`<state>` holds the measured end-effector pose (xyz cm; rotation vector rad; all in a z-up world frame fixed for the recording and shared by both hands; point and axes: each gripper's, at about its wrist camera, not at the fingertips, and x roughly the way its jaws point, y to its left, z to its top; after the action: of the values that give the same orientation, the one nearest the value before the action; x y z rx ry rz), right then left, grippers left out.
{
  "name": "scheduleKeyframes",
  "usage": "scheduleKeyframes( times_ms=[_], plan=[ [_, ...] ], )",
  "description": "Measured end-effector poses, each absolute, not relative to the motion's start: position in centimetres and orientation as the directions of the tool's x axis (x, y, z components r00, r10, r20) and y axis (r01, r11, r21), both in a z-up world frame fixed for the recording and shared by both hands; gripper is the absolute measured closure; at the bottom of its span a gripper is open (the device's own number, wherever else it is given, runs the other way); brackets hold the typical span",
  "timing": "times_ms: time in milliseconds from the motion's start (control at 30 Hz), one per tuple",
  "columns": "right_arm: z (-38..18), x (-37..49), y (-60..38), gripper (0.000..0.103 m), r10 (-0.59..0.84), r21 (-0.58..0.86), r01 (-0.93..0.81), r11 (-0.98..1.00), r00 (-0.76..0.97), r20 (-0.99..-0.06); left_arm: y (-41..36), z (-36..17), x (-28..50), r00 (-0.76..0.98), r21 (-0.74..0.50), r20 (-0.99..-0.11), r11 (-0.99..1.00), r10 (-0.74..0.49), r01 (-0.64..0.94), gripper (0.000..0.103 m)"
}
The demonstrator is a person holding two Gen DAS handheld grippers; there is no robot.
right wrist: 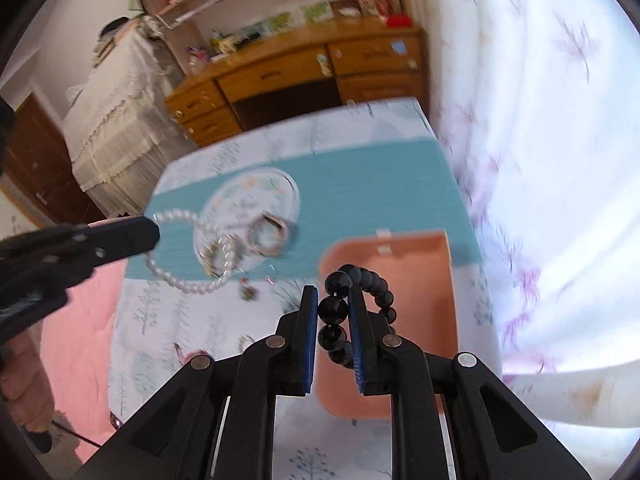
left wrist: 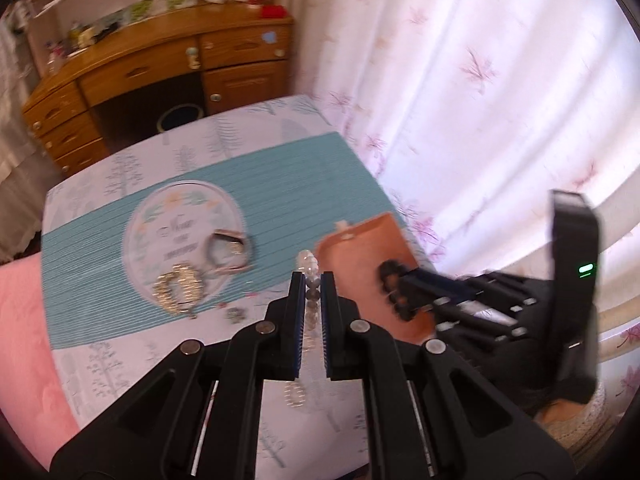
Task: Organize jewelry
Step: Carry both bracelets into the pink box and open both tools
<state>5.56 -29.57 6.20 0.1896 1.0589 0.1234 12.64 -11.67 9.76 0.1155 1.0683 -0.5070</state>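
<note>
My left gripper (left wrist: 312, 280) is shut on a white pearl bracelet (left wrist: 310, 276) and holds it above the table; the bracelet (right wrist: 176, 276) hangs as a loop from that gripper (right wrist: 154, 232) in the right wrist view. My right gripper (right wrist: 333, 300) is shut on a black bead bracelet (right wrist: 360, 280) above the open orange-pink jewelry box (right wrist: 416, 264). In the left wrist view the right gripper (left wrist: 394, 280) holds the black beads (left wrist: 390, 288) over the box (left wrist: 360, 248). A round glass plate (left wrist: 160, 220) holds a gold bracelet (left wrist: 178, 292) and a bangle (left wrist: 228, 252).
A teal mat (left wrist: 300, 172) lies on the tree-print tablecloth (left wrist: 120, 360). Small earrings (right wrist: 248, 292) lie near the mat's front edge. A wooden desk (left wrist: 160, 60) stands behind the table. A floral curtain (left wrist: 480, 80) hangs at the right. Pink bedding (left wrist: 24, 340) is at the left.
</note>
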Motion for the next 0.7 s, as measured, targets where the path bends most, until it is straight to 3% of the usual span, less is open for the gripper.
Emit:
scheduleKeyframes(
  times_ms=[167, 300, 467, 700],
  plan=[
    [1.5, 5.5, -32.6, 0.088, 0.213, 0.253, 0.045, 0.966, 0.412, -0.886, -16.9, 7.6, 12.4, 0.328, -0.146, -0.879, 0.85, -0.346, 0.506, 0.098],
    [-2.2, 5.2, -33.6, 0.086, 0.116, 0.154, 0.087, 0.984, 0.347, -0.931, -19.8, 4.7, 12.7, 0.289, -0.146, -0.895, 0.836, -0.339, 0.529, 0.098],
    [-1.5, 2.2, -35.3, 0.055, 0.055, 0.1, 0.089, 0.991, 0.408, -0.911, -22.3, 0.9, 13.1, 0.229, -0.149, -0.92, 0.825, -0.317, 0.545, 0.098],
    [1.6, -0.5, -35.4, 0.055, 0.041, 0.083, 0.07, 0.994, 0.463, -0.886, -22.8, -3.7, 14.7, 0.148, -0.156, -0.953, 0.846, -0.265, 0.51, 0.097]
  ],
)
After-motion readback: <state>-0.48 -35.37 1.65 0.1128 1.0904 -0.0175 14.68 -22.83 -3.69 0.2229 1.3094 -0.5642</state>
